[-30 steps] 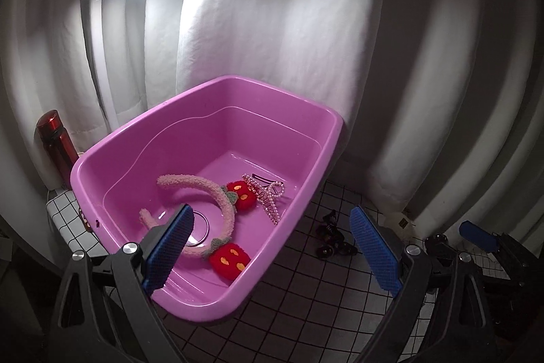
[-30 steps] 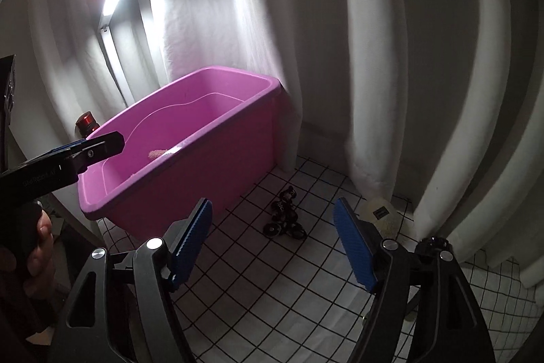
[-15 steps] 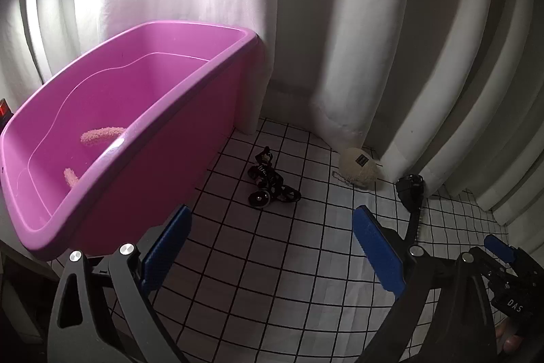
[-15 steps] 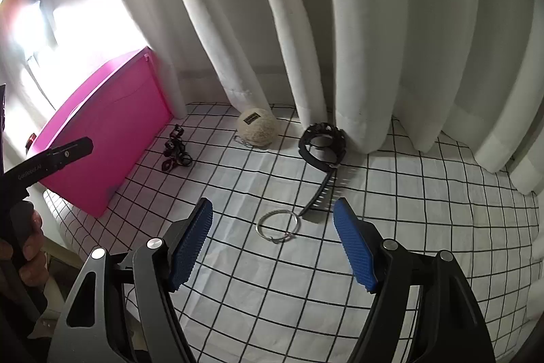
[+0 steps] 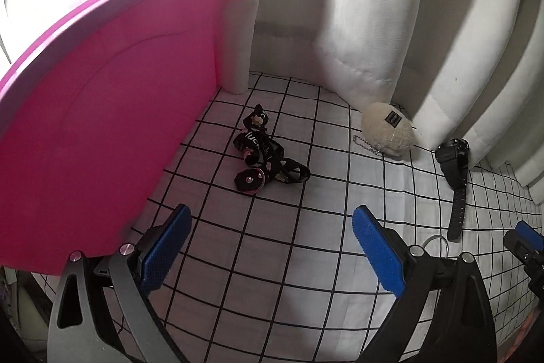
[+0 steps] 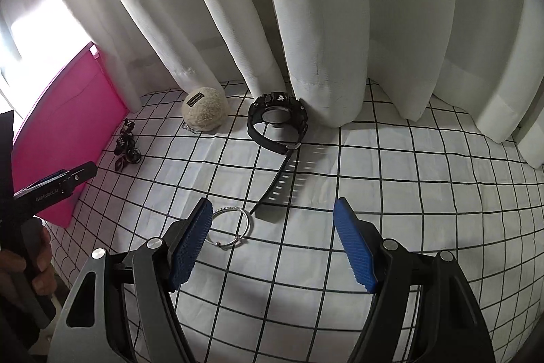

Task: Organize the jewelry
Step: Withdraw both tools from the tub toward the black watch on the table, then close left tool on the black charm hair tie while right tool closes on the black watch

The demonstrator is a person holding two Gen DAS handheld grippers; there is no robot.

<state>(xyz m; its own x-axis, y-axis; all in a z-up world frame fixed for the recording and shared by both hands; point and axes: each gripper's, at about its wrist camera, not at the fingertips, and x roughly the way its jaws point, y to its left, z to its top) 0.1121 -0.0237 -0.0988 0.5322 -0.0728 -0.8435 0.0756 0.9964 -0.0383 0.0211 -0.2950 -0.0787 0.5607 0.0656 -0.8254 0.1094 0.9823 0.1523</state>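
Note:
A pink bin (image 5: 102, 111) stands at the left on the checked cloth; its inside is hidden. A black strap accessory with a round charm (image 5: 263, 155) lies beside the bin, ahead of my open, empty left gripper (image 5: 272, 237). A fluffy cream ball keychain (image 5: 387, 133) and a black watch (image 5: 454, 159) lie by the curtain. In the right wrist view my right gripper (image 6: 273, 227) is open and empty above a silver bangle (image 6: 231, 227) and the watch (image 6: 277, 121) strap end. The keychain (image 6: 205, 109) and black accessory (image 6: 125, 147) show there too.
White curtains (image 6: 306, 22) hang along the back of the cloth-covered table (image 6: 408, 193). The pink bin (image 6: 64, 131) blocks the left side. My left gripper body (image 6: 54, 181) and the hand holding it show at the left edge of the right wrist view.
Both grippers have swung right and lowered toward the cloth. The bin's inside has left the left view; the accessory, keychain and watch now lie closer ahead. Both stay open.

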